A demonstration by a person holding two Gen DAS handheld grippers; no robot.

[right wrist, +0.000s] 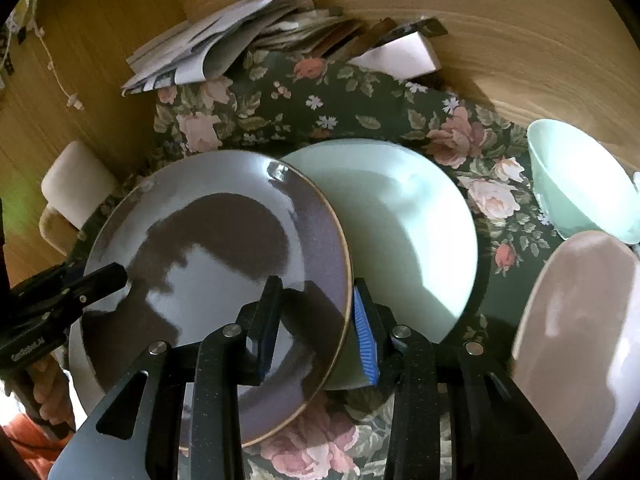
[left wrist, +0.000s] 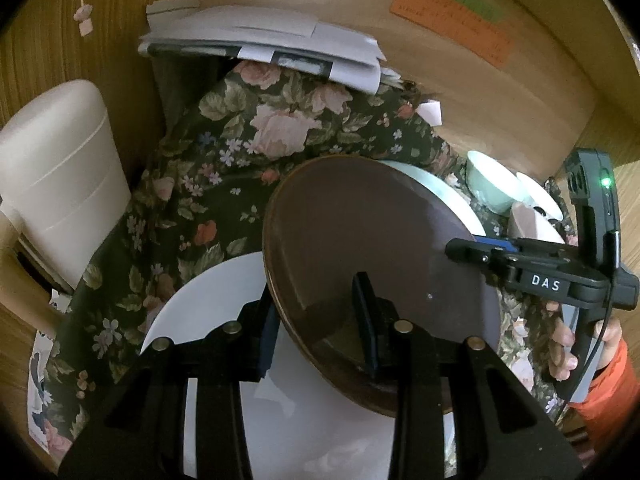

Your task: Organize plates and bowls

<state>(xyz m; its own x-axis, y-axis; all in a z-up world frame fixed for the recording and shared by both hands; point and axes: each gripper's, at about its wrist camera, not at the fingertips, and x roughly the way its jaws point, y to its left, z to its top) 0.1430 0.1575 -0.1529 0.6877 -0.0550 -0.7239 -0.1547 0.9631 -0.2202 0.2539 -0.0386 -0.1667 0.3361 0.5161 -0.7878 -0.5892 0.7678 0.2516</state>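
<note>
Gripping the brown plate [left wrist: 372,248] by opposite rims: left hand-held gripper [left wrist: 320,336] clamped narrow on the near edge, right hand-held gripper [right wrist: 316,328] pinching the rim the same way. Holding the plate tilted, partly over the white plate [left wrist: 208,304] and overlapping the pale green plate [right wrist: 404,220] on the floral-clothed counter [right wrist: 280,92]. Probably best: keeping both grips even, levelling before lowering, centring over the chosen plate, releasing only once seated. Staying clear of the mint bowl [right wrist: 576,184] and the pink bowl [right wrist: 576,336] at the right.
</note>
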